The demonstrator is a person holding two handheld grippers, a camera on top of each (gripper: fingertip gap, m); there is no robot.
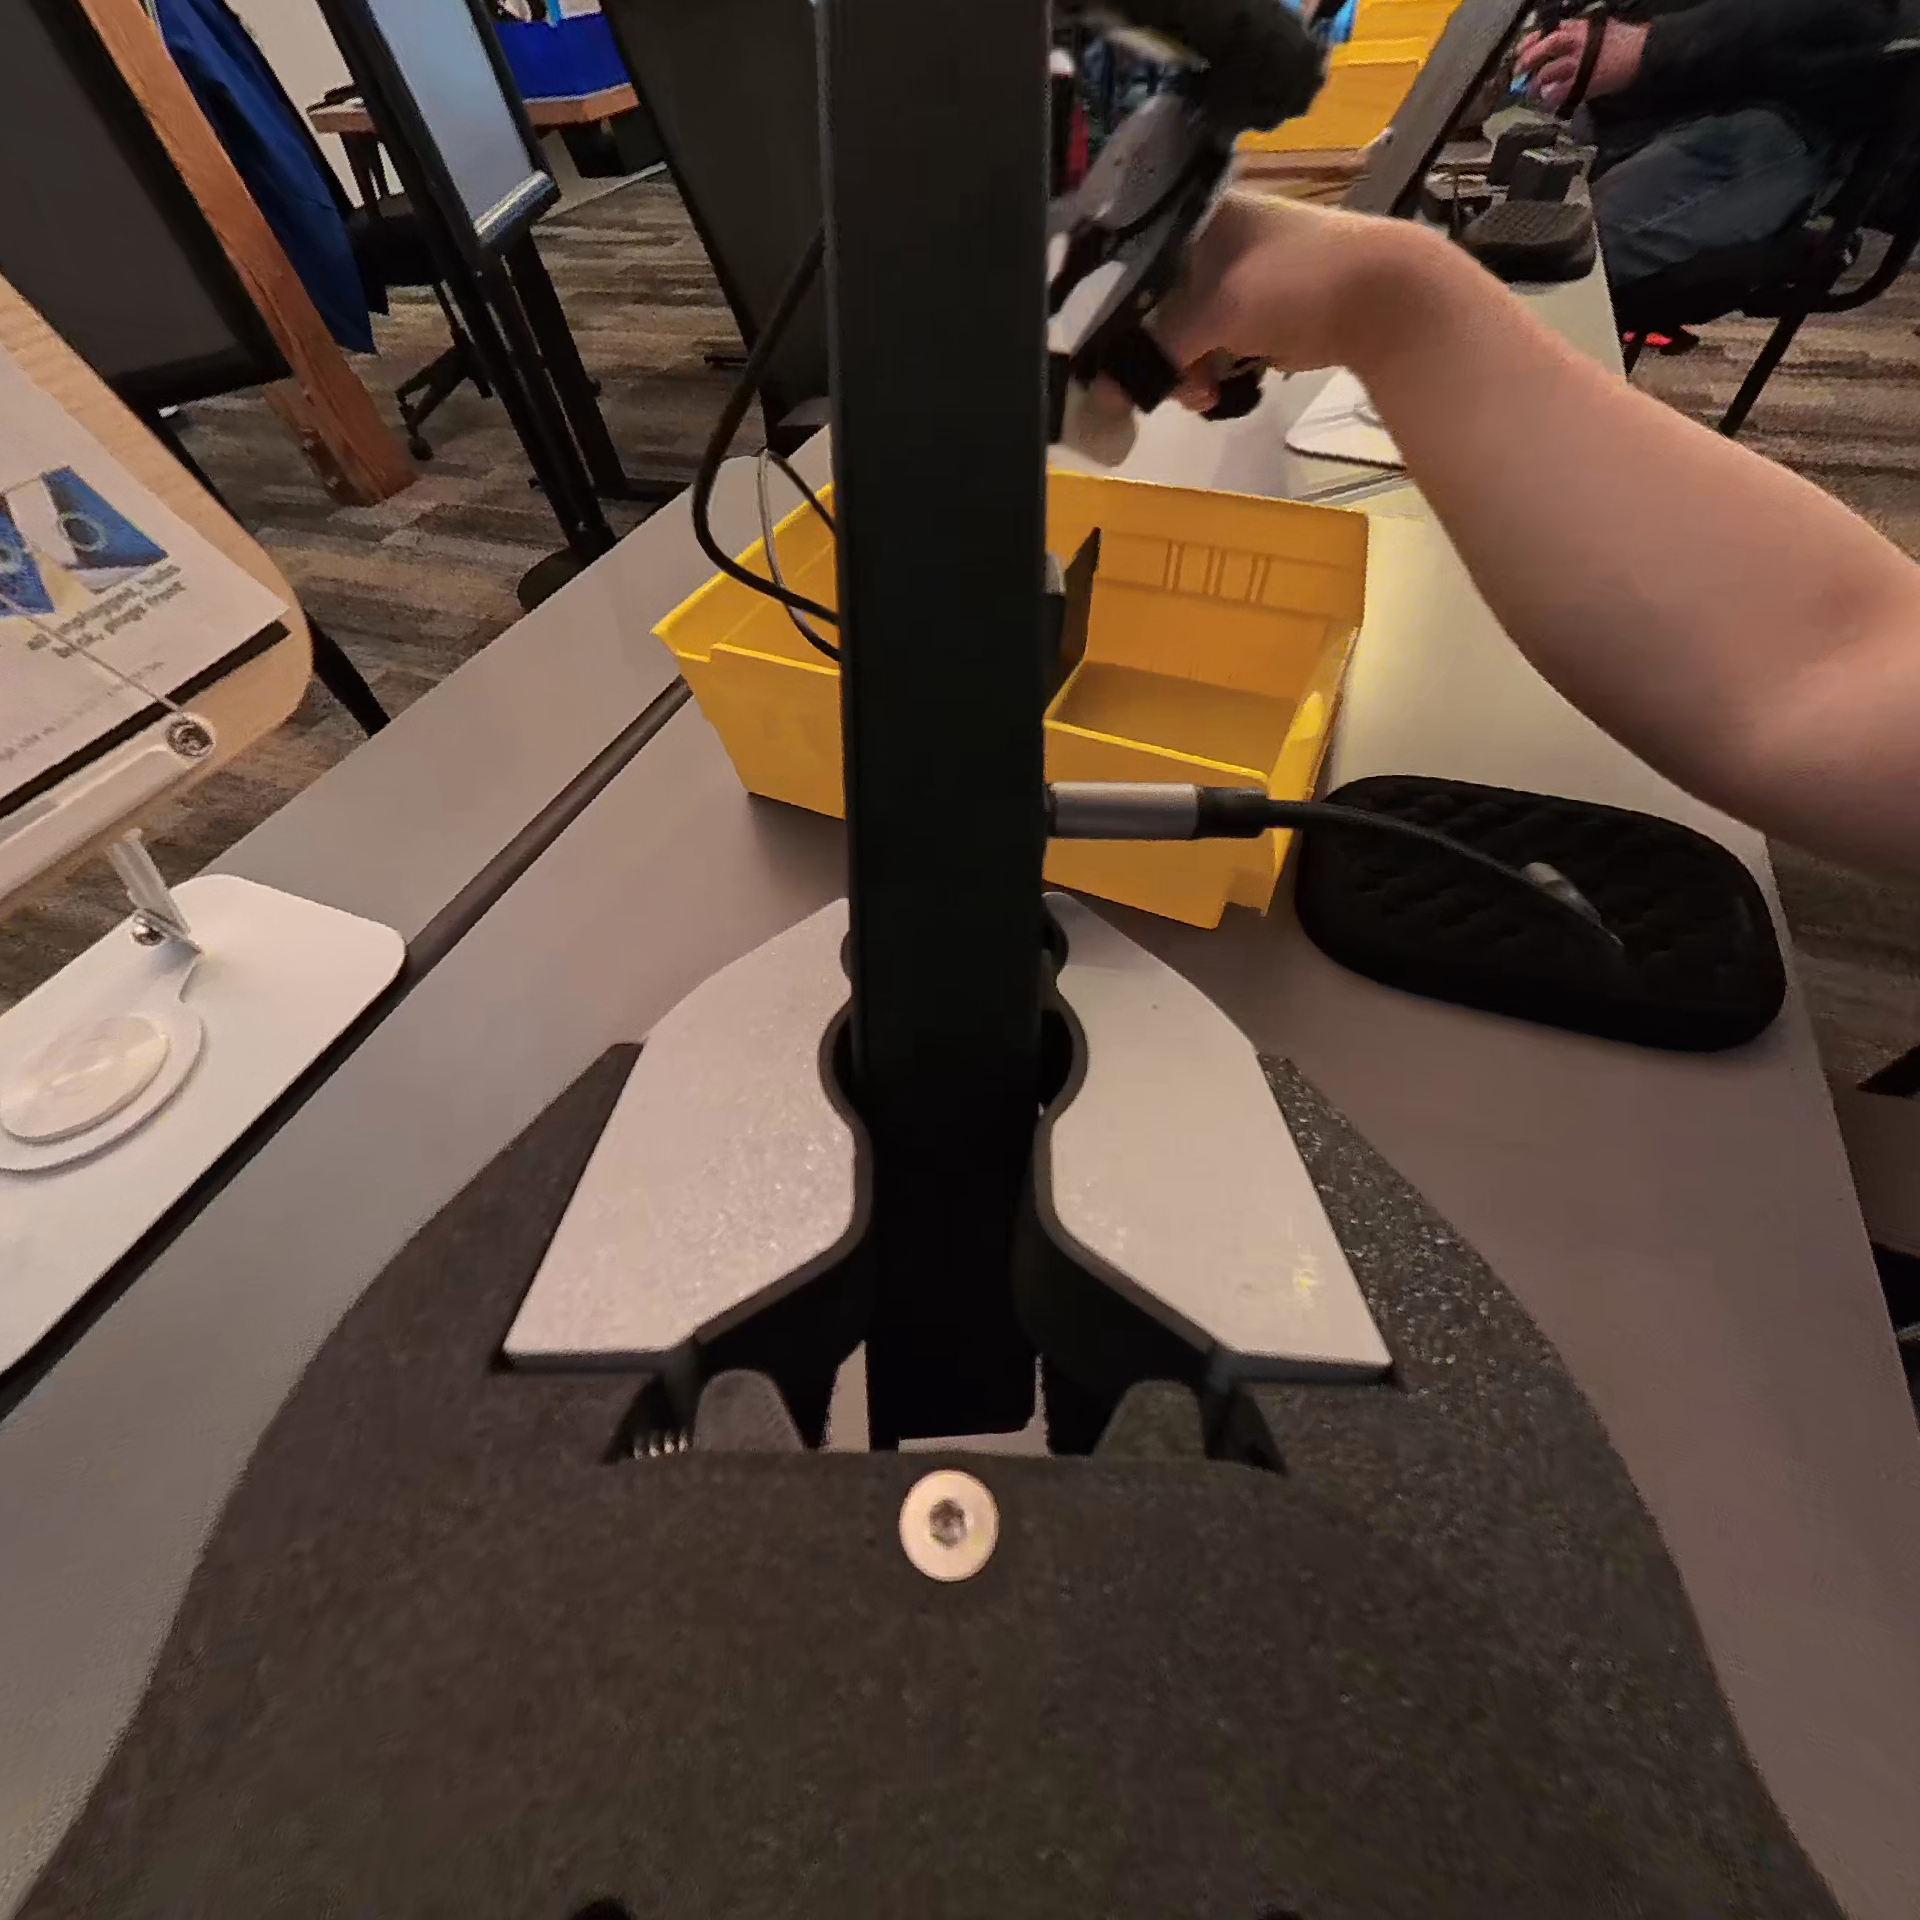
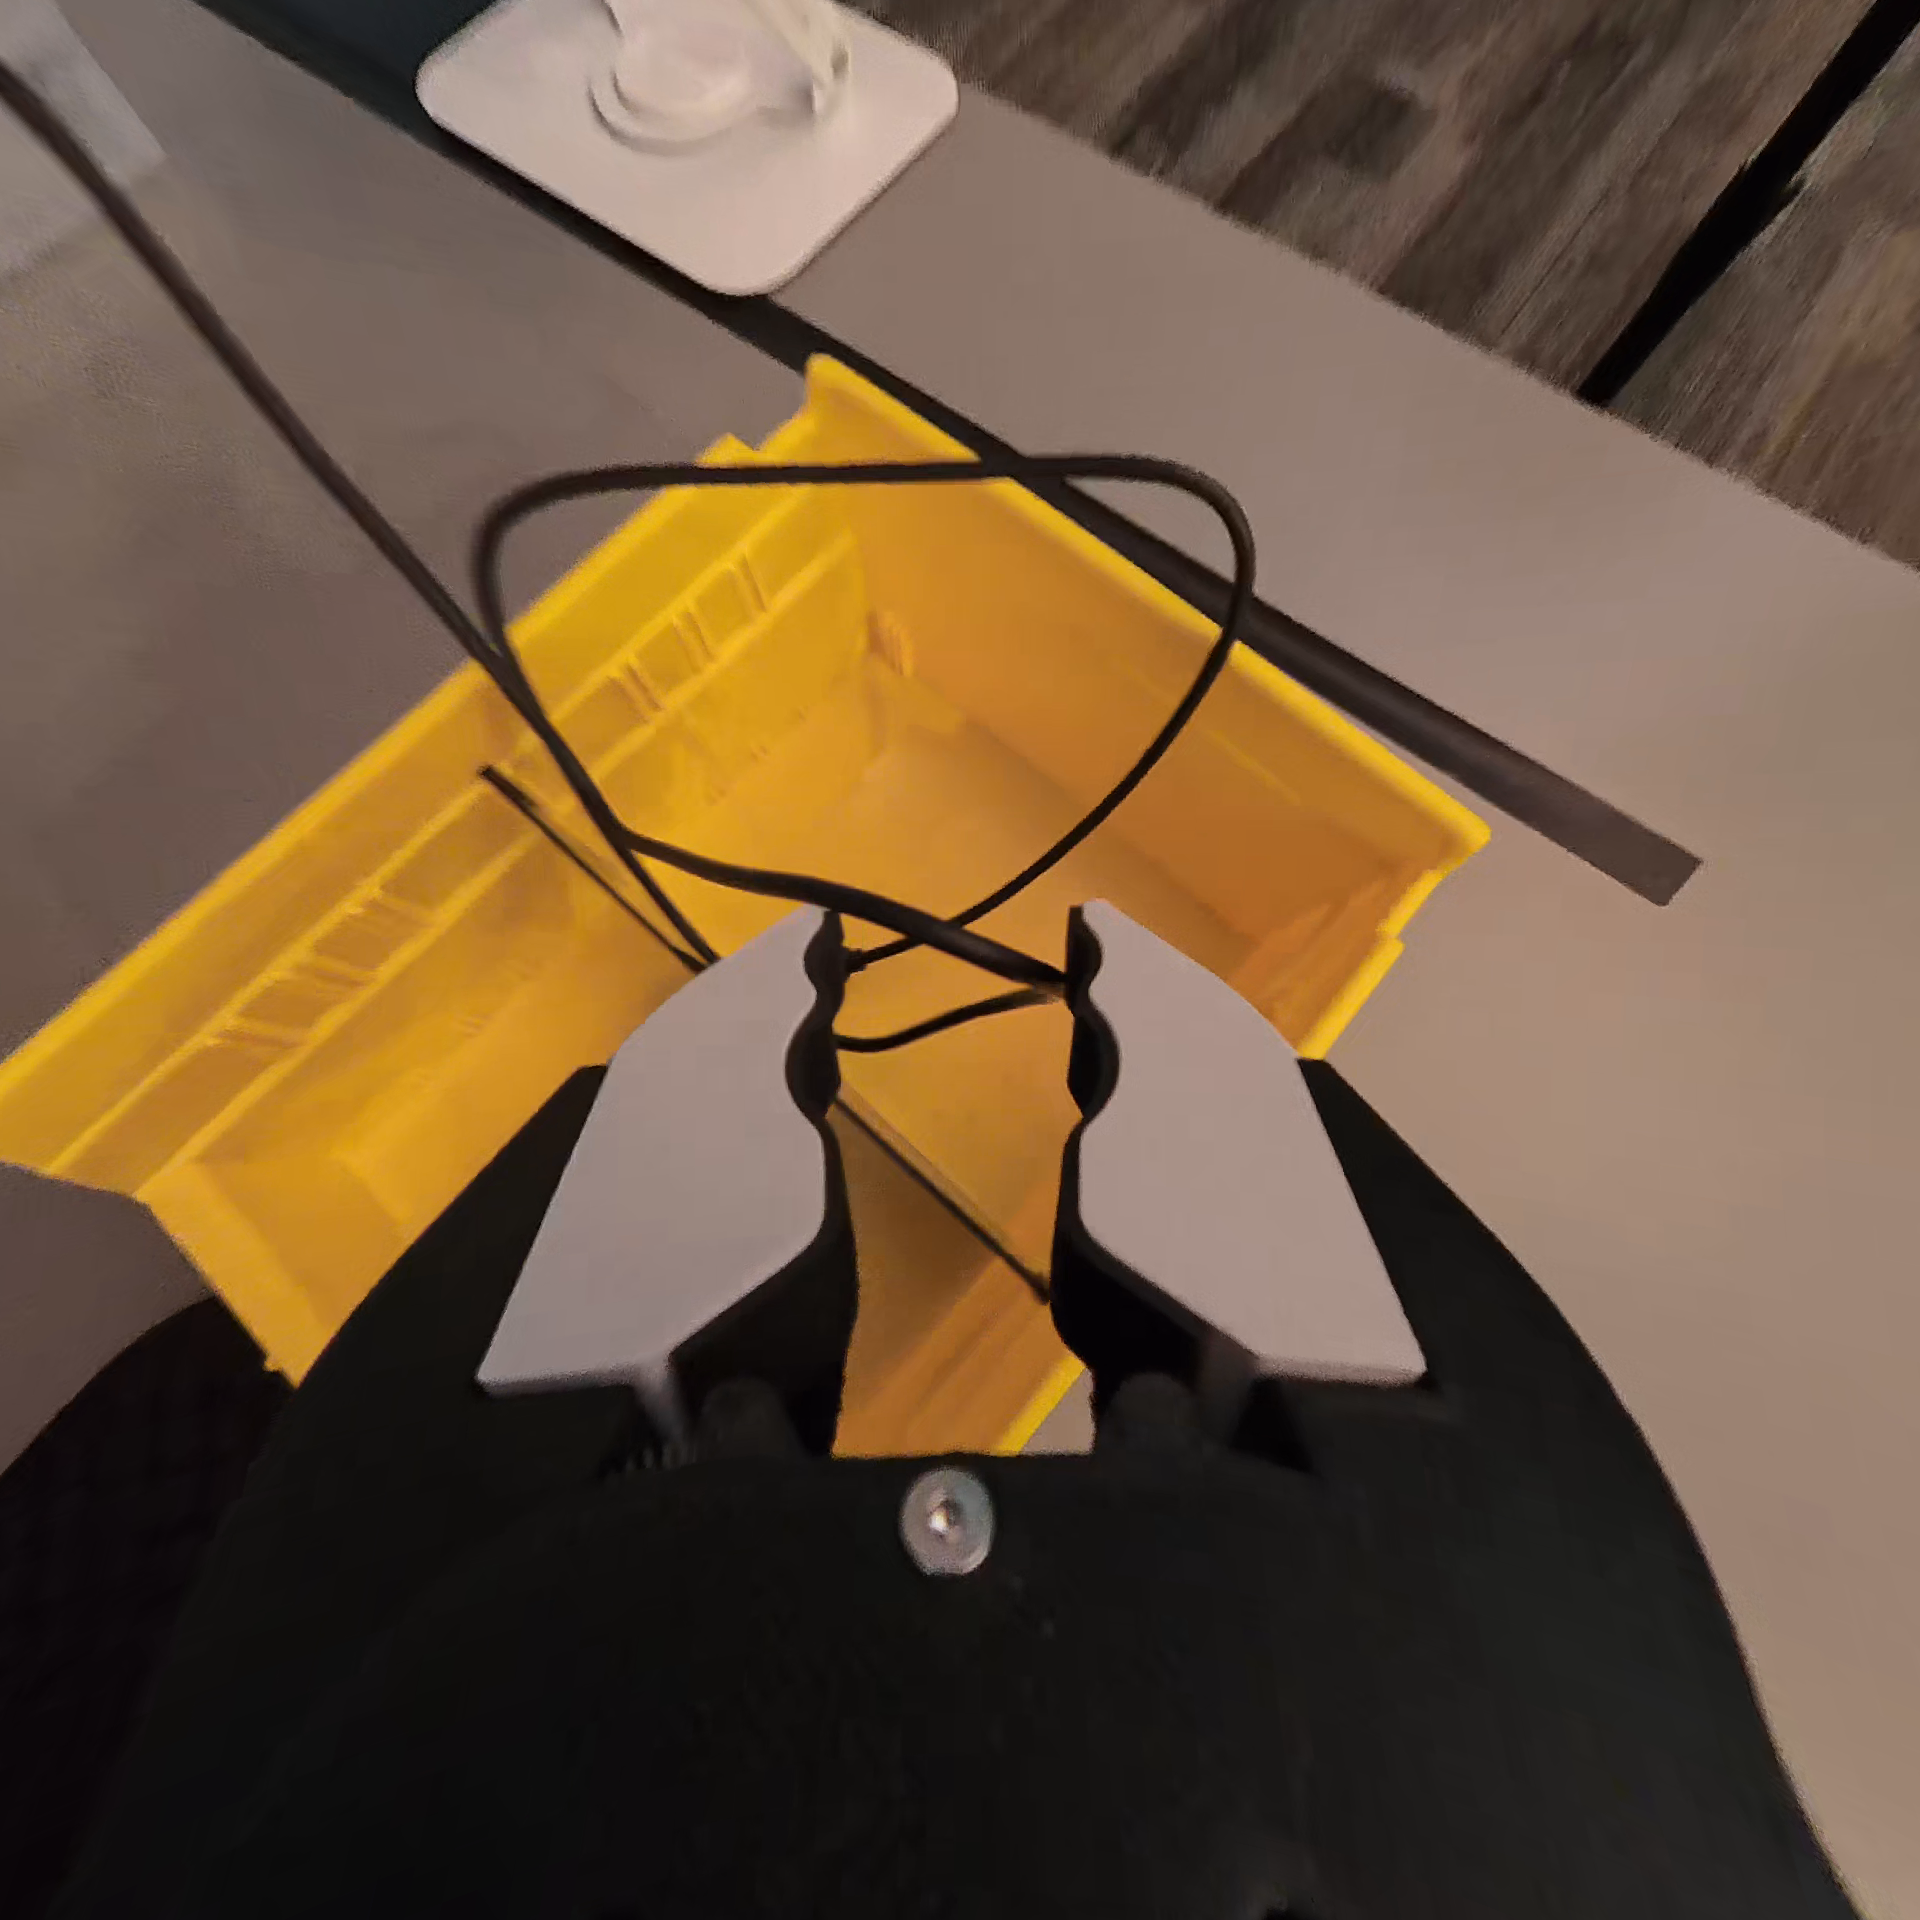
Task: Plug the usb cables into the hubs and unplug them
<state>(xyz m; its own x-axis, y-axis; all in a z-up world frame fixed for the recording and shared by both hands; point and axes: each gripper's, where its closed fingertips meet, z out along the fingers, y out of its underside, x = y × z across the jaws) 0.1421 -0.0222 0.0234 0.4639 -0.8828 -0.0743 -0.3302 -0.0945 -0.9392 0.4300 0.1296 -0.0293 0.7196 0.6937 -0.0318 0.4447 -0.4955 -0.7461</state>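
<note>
In the left wrist view, the left gripper (image 1: 945,997) is clamping one tall black hub (image 1: 940,520), with one silver-tipped usb cable (image 1: 1132,810) sticking from its right side before one yellow bin (image 1: 1216,623) on the desk (image 1: 468,935). In the right wrist view, the right gripper (image 2: 948,940) is hovering with jaws apart, gripping nothing, over that bin (image 2: 364,935), one thin black cable (image 2: 1226,582) looping between its fingertips (image 2: 748,987).

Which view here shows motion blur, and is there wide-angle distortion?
Right wrist view: smeared throughout, yellow bin and thin black cable soft. Left wrist view: mostly sharp, hand slightly blurred, table edge bowed by the lens.
</note>
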